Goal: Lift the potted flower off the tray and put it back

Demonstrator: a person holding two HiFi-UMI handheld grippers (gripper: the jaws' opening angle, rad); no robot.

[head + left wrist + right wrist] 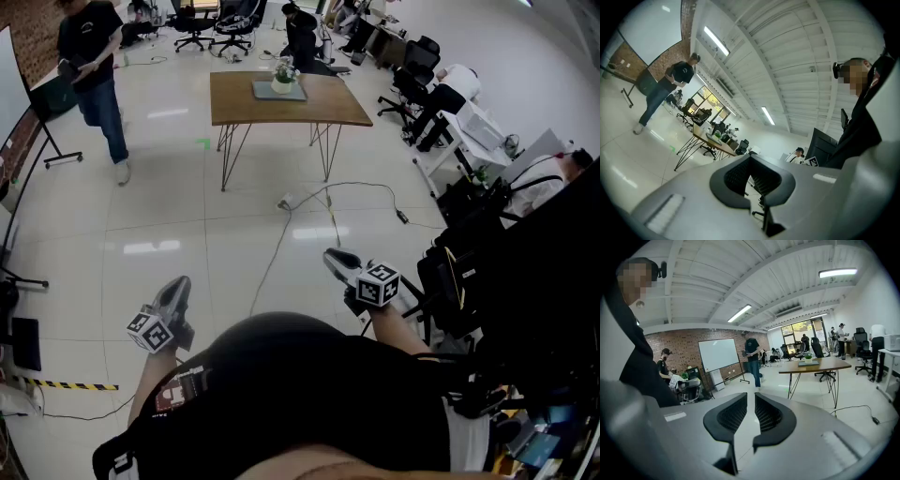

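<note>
Left gripper (178, 287) and right gripper (334, 256) are held low, their forearms partly hidden by the wearer's dark torso (300, 394). Both pairs of jaws are drawn narrow, with nothing between them. The potted flower (283, 75) is seen on its tray (278, 92) on the far table (234, 101), too small for detail.
</note>
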